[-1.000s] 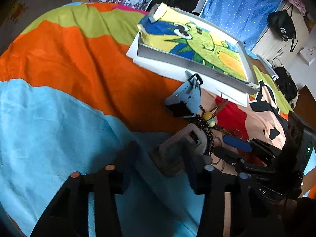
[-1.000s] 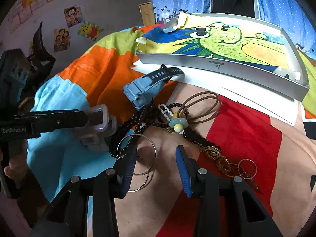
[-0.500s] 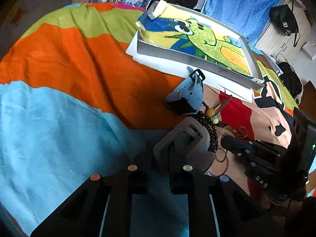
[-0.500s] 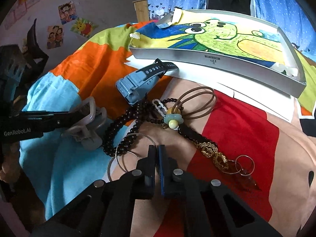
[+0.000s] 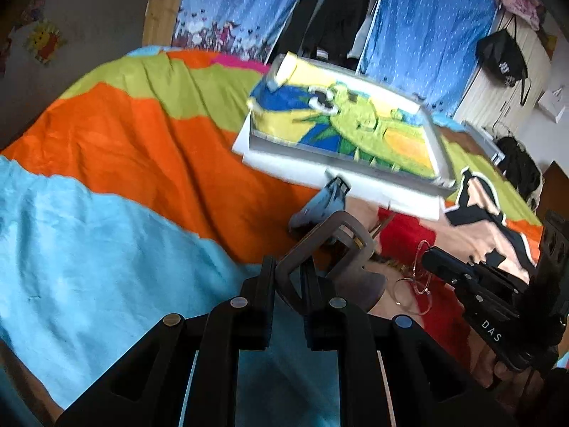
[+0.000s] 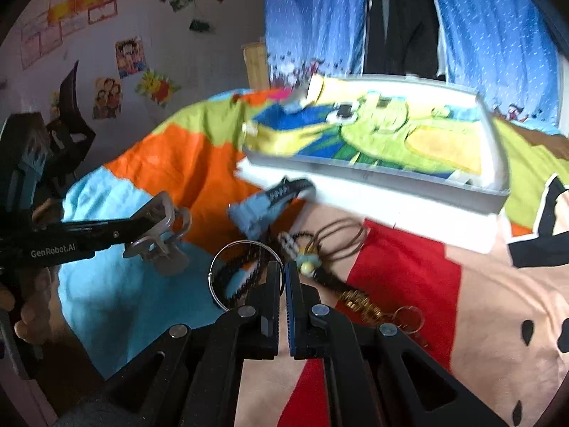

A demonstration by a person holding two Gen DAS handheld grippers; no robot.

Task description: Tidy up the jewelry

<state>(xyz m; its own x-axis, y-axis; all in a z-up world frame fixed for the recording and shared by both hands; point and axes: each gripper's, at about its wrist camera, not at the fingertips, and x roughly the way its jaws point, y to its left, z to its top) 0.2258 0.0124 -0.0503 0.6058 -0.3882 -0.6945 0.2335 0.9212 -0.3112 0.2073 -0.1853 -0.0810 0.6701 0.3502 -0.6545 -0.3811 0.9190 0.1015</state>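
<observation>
My left gripper point(image 5: 288, 270) is shut on a translucent grey hair claw clip point(image 5: 334, 245) and holds it above the bedspread; it also shows in the right wrist view point(image 6: 160, 235). My right gripper point(image 6: 284, 270) is shut on a thin silver hoop point(image 6: 227, 270) and holds it lifted; the hoop shows in the left wrist view point(image 5: 421, 267). Under them lie a blue-grey watch point(image 6: 270, 199), a dark bead string point(image 6: 245, 277), brown hair ties point(image 6: 341, 238), a pastel charm point(image 6: 306, 261) and a gold chain with rings point(image 6: 377, 311).
A white tray point(image 6: 373, 167) lined with a green cartoon cloth sits on a white box point(image 6: 426, 224) behind the jewelry. The colourful bedspread point(image 5: 124, 163) covers the bed. Blue curtains point(image 5: 419, 17) and a poster wall point(image 6: 106, 71) stand behind.
Both grippers closed, the left on the claw clip and the right on the silver hoop. Both have since lifted their items off the bedspread.
</observation>
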